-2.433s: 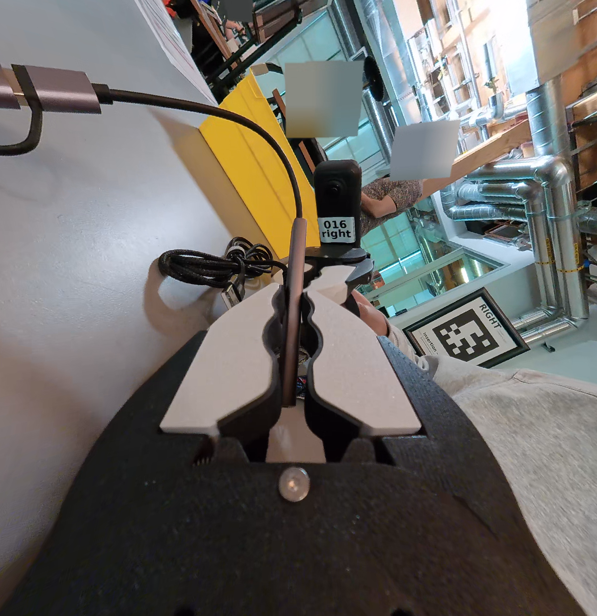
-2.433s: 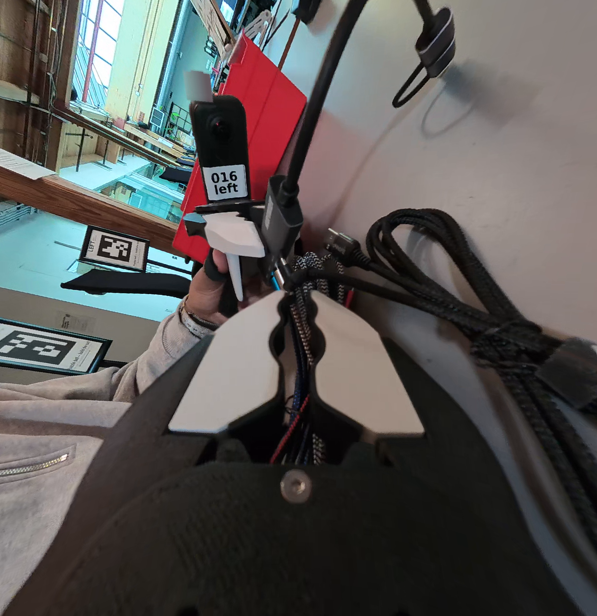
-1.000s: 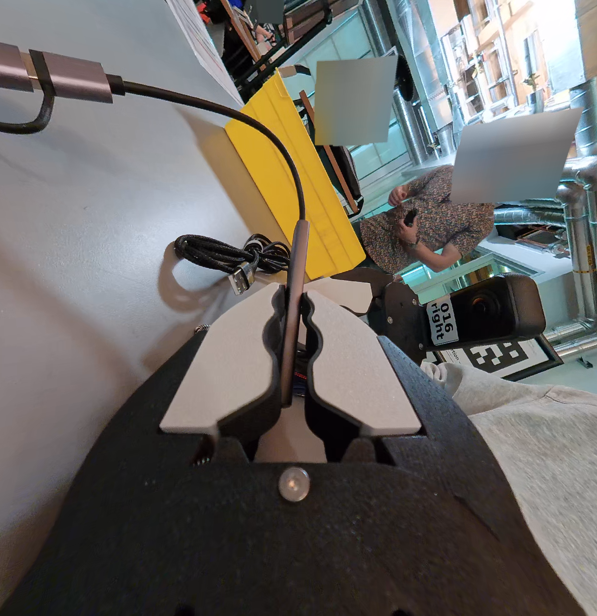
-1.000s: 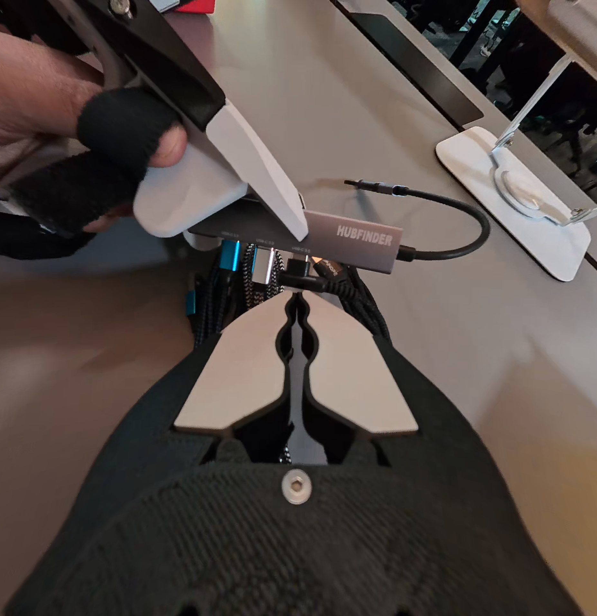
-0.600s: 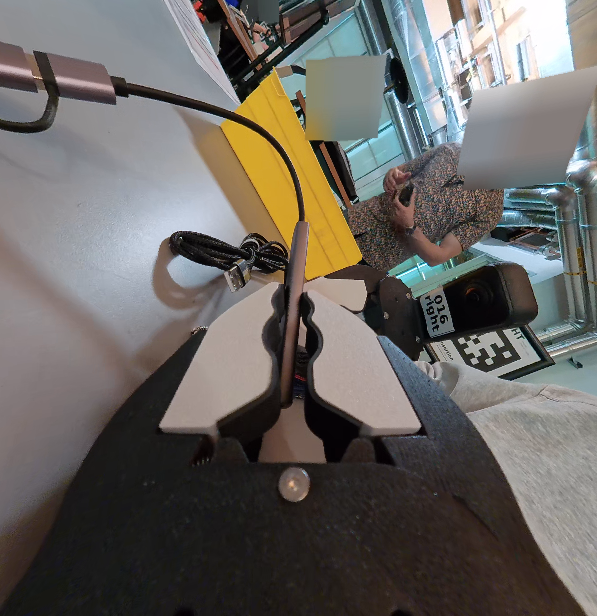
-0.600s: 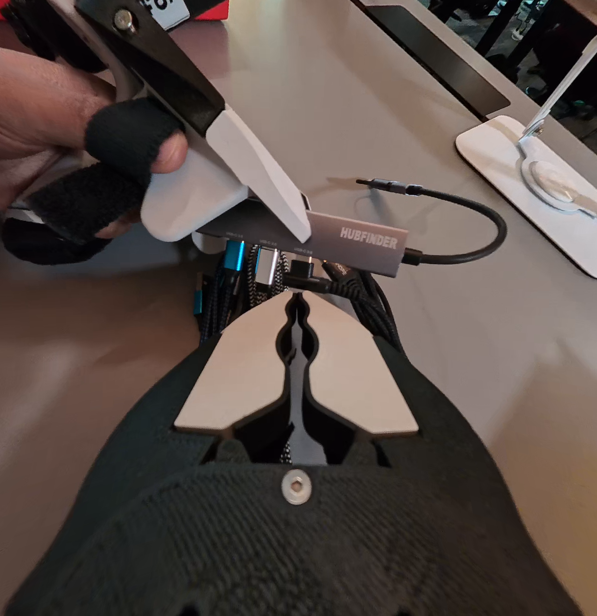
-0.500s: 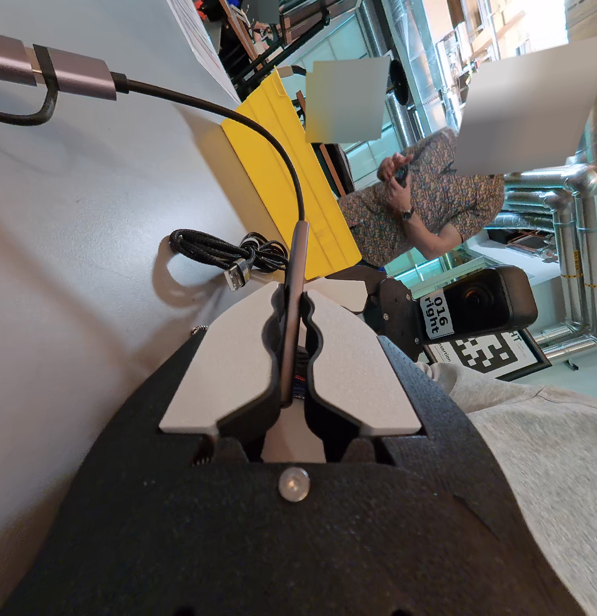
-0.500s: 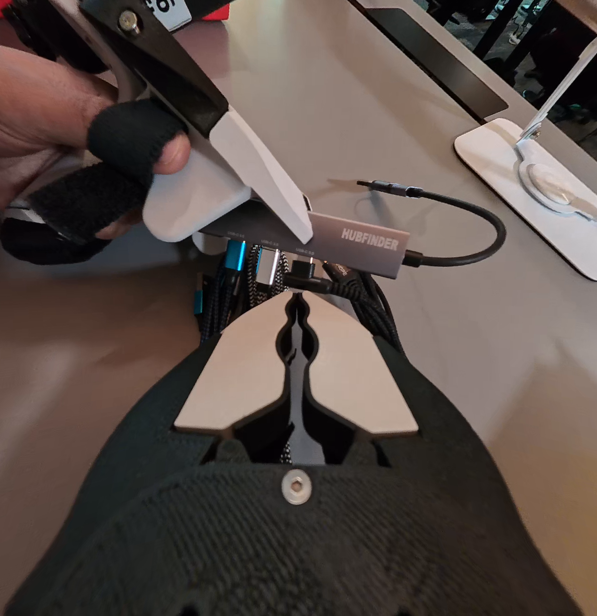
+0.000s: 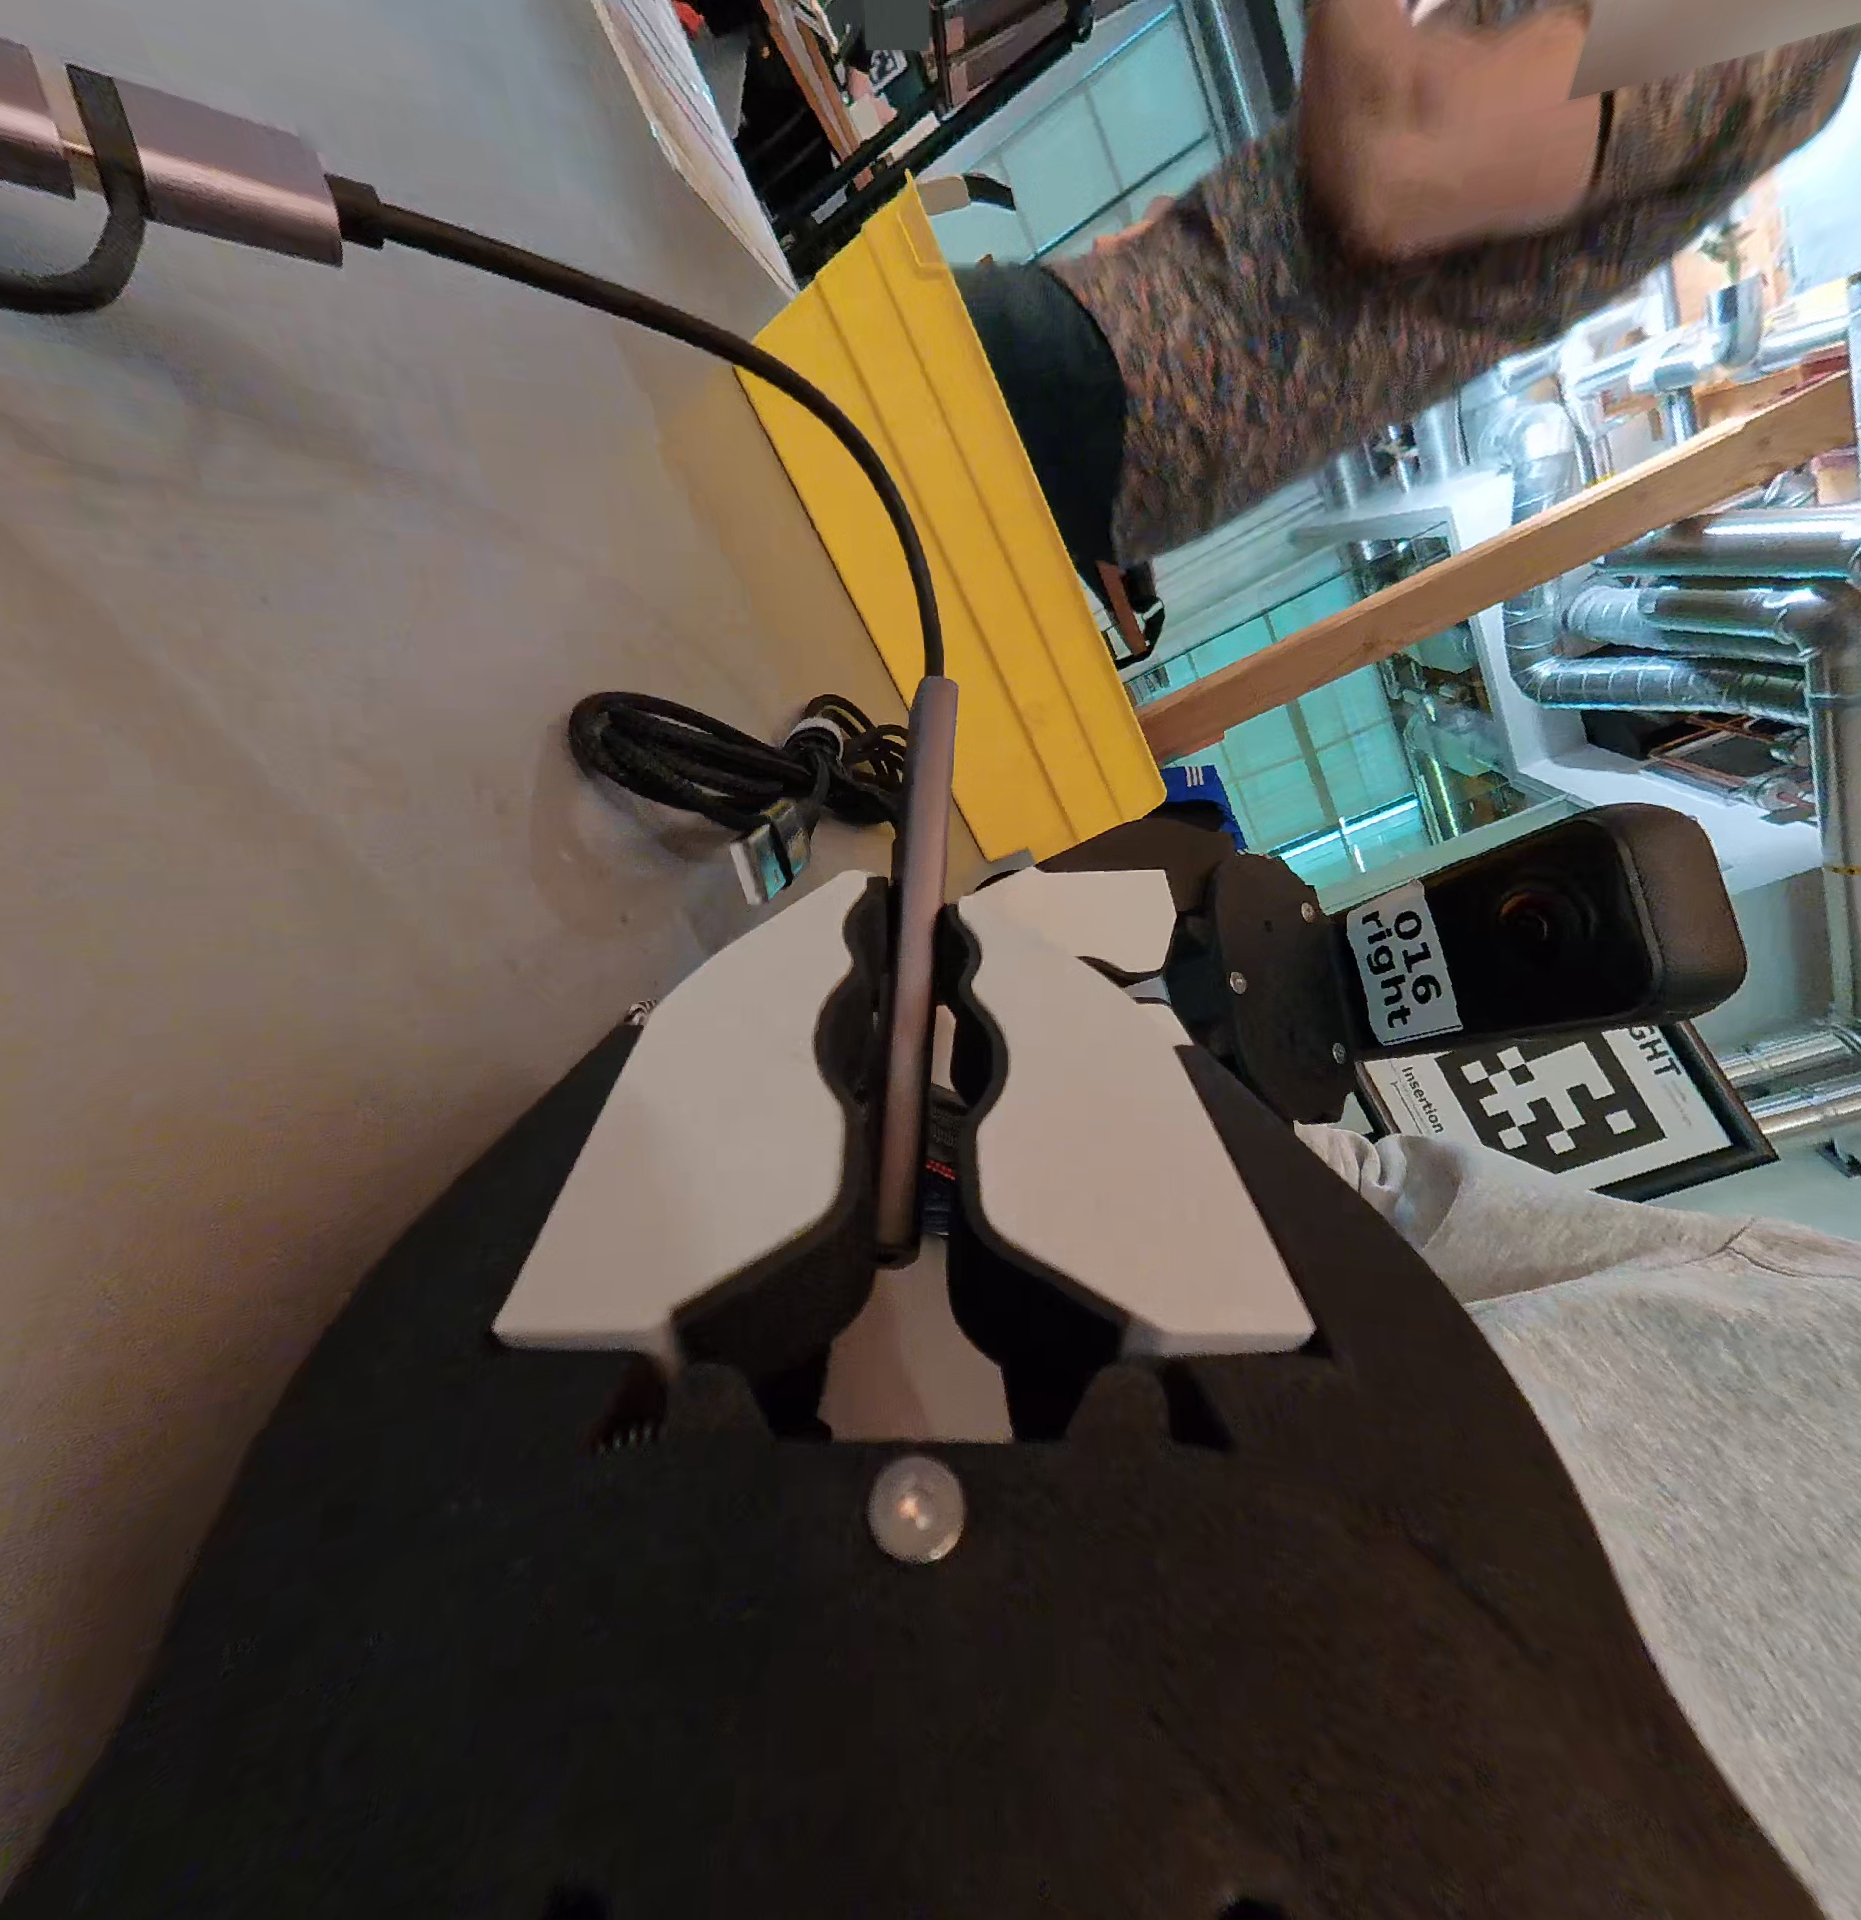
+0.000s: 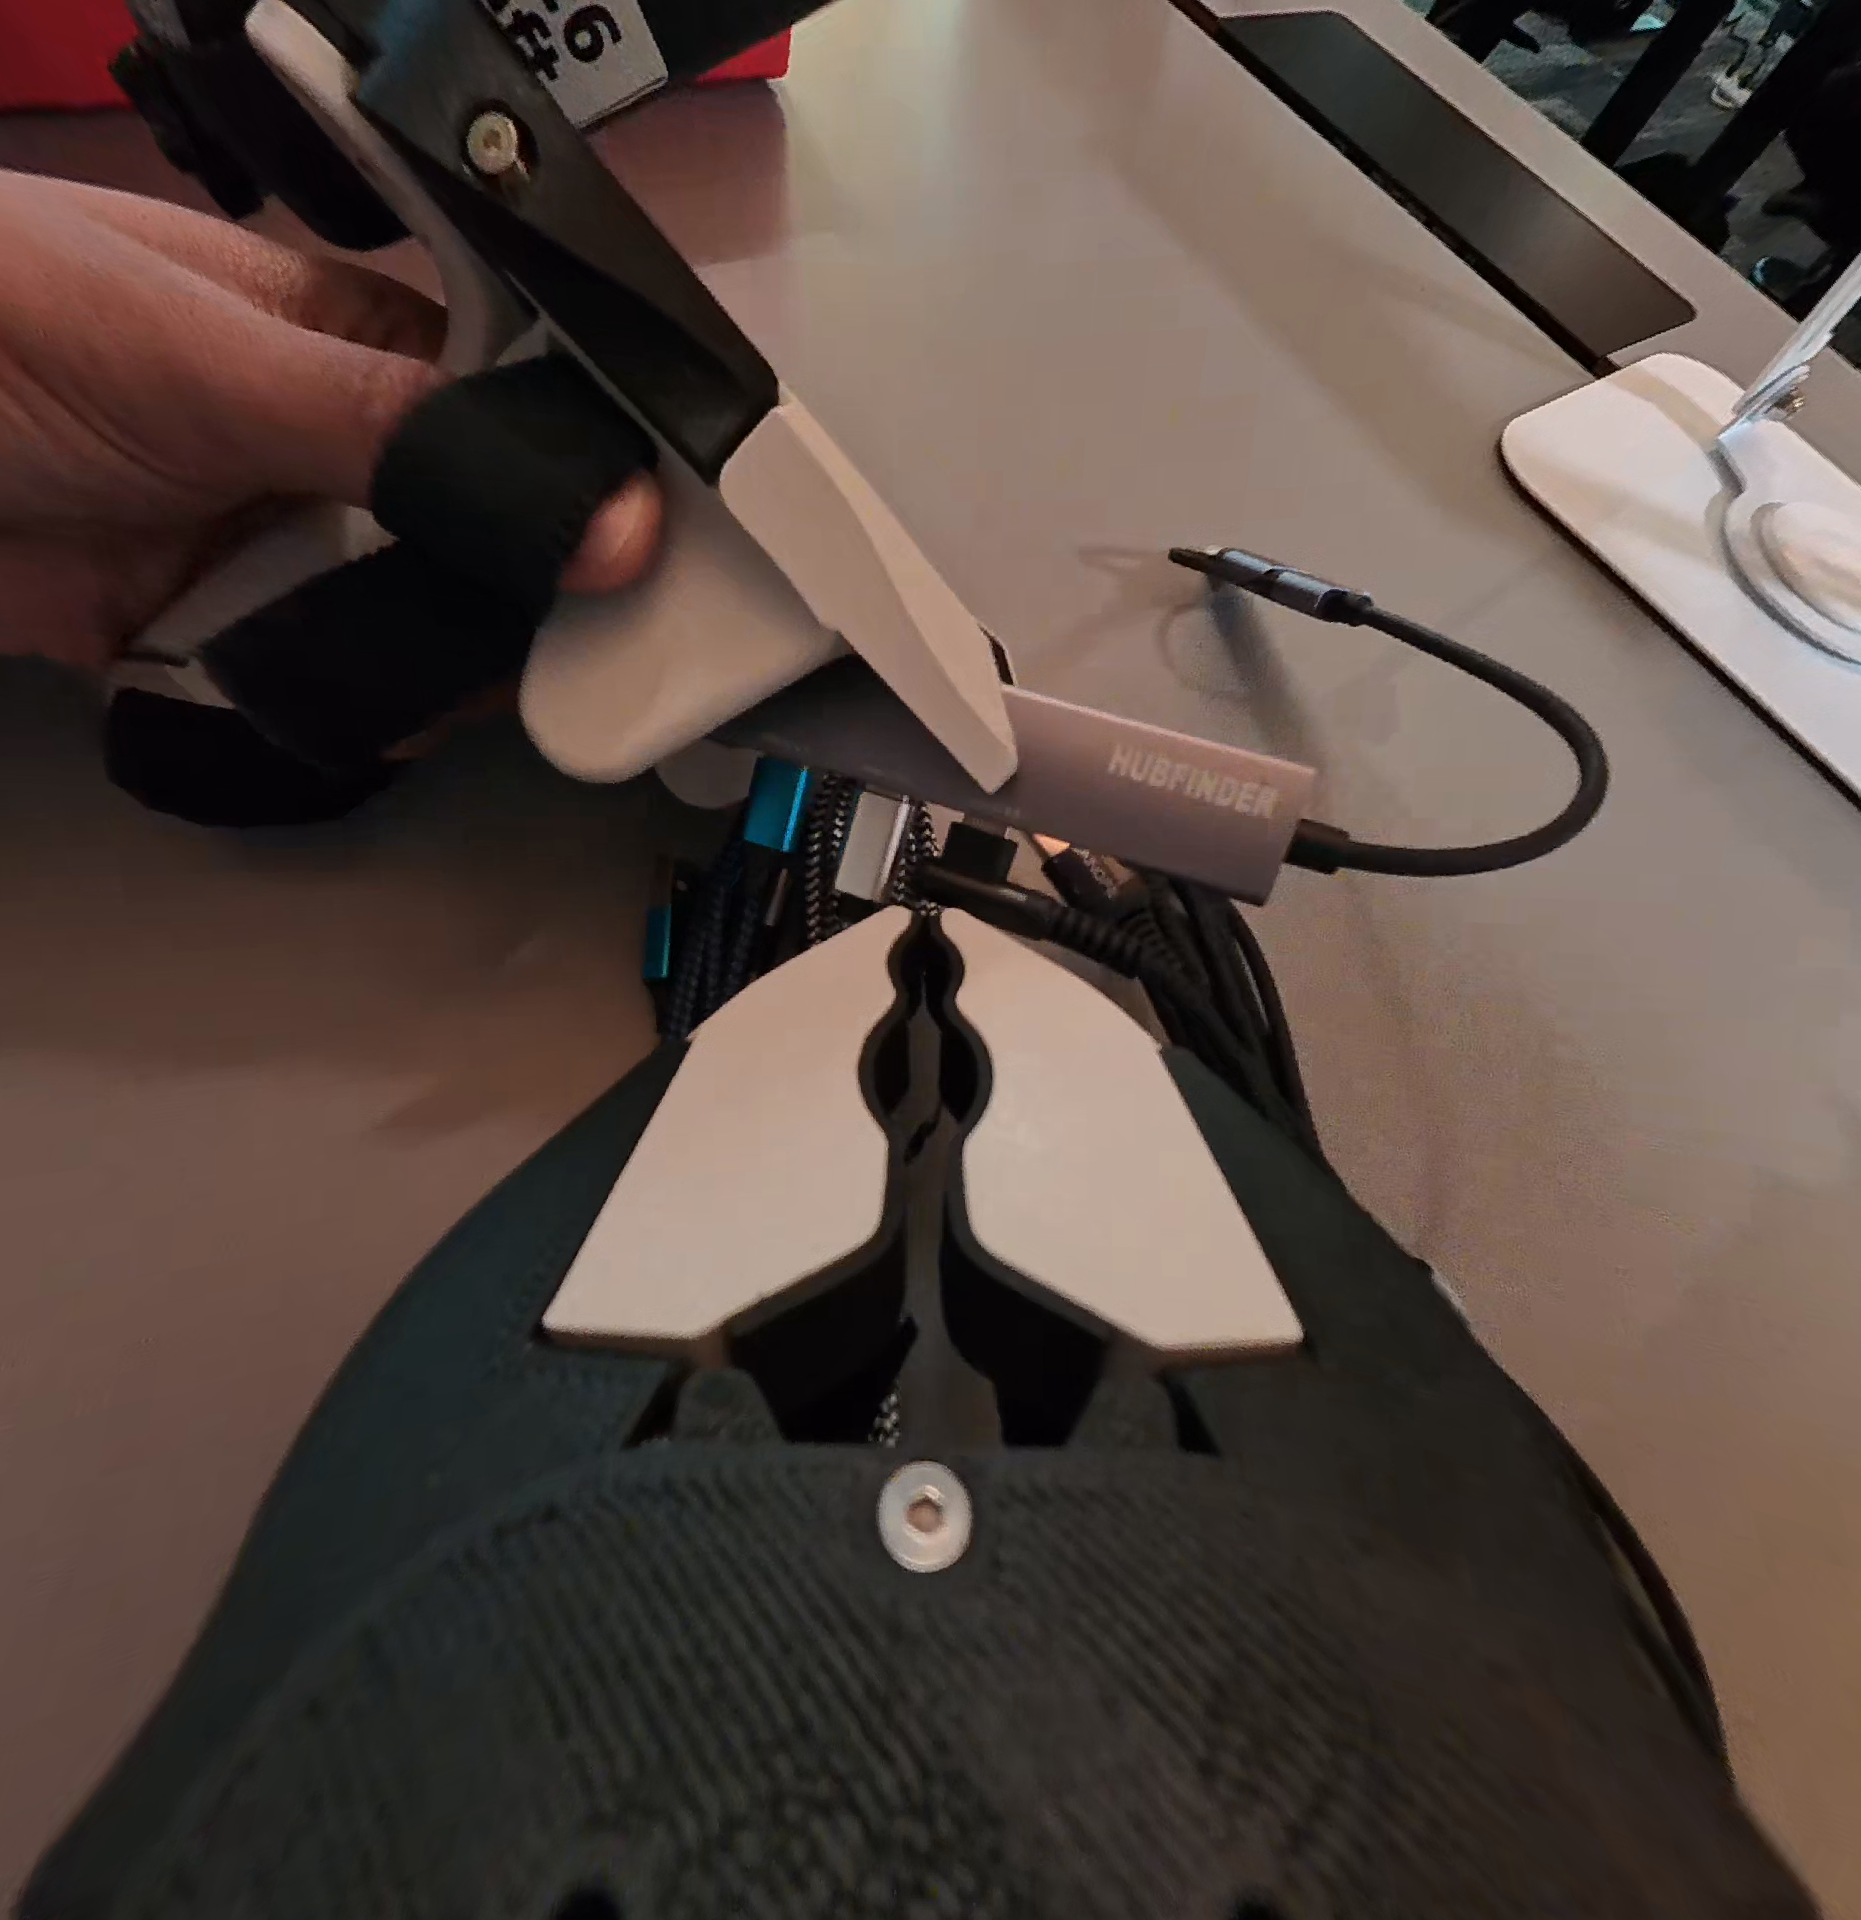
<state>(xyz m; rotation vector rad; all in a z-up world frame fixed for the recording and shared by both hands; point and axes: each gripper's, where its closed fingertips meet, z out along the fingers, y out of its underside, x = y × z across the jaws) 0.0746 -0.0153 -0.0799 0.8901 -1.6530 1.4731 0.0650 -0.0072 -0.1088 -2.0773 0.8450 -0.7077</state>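
Observation:
My left gripper (image 9: 918, 894) is shut on a slim grey USB hub (image 9: 931, 769), seen edge-on between the pads. The hub's black lead curves up to a grey plug (image 9: 230, 197) lying on the table. In the right wrist view the left gripper's white fingers (image 10: 905, 665) clamp the hub (image 10: 1165, 800) just above the table. Several plugs sit along the hub's near side, among them a blue one (image 10: 775, 800). My right gripper (image 10: 921, 920) is shut, its tips pinching a thin black cable (image 10: 1009, 899) just below the hub's ports.
A bundle of black braided cables (image 9: 718, 769) lies by a yellow bin (image 9: 957, 520). A white stand base (image 10: 1684, 540) and a dark flat slab (image 10: 1477, 208) lie at the far right of the grey table. A person in a patterned shirt (image 9: 1321, 312) stands beyond the table. The tips of both grippers are at nearly the same place.
The right gripper has swung round from beside the hub to face its ports and edged closer. The left gripper keeps the hub steady. The person in the background has come nearer.

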